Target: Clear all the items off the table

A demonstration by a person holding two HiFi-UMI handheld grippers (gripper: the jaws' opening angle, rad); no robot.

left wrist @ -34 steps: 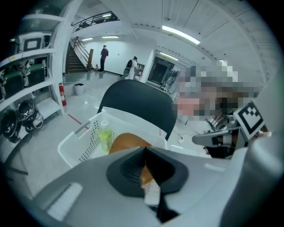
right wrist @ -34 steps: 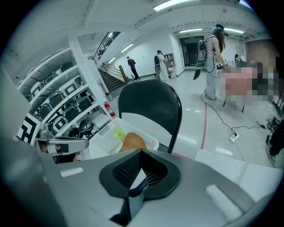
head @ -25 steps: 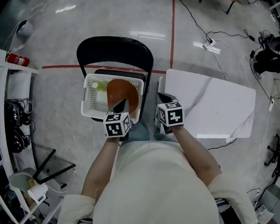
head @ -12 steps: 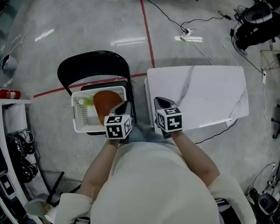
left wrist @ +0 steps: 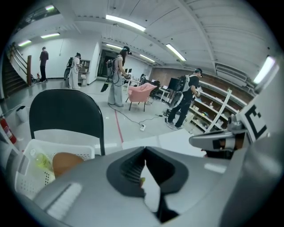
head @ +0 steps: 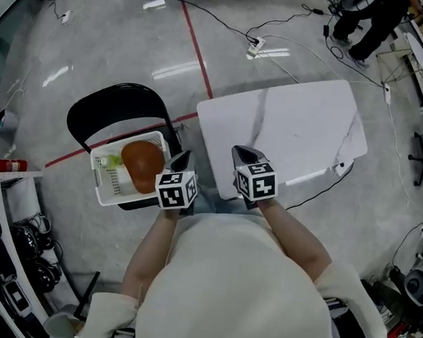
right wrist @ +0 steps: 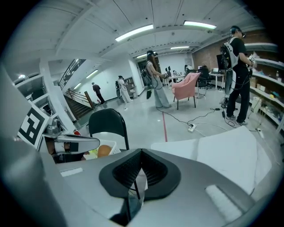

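The white marble-look table [head: 287, 126] is bare in the head view. Left of it, a white slotted basket [head: 103, 187] sits on a black folding chair [head: 104, 106]; inside are an orange-brown rounded item [head: 141, 164] and a pale green item [head: 111, 162]. My left gripper [head: 182, 158] hangs shut and empty by the basket's right end, between chair and table. My right gripper [head: 243, 154] is shut and empty over the table's near edge. In the left gripper view the jaws [left wrist: 144, 153] meet, with the basket [left wrist: 26, 165] at lower left. The right gripper view shows shut jaws [right wrist: 141, 153] and the table [right wrist: 222, 155].
Cables and a power strip [head: 255, 43] lie on the grey floor beyond the table, crossed by a red tape line [head: 195, 48]. Shelving with gear lines the left edge [head: 3, 258]. Several people stand far off in the room [left wrist: 117, 75]. A pink armchair [right wrist: 186, 86] stands behind.
Both grippers have swung to the right: the left one left the basket for the gap beside the chair, the right one went from the table's left edge to its near edge. Both stayed shut.
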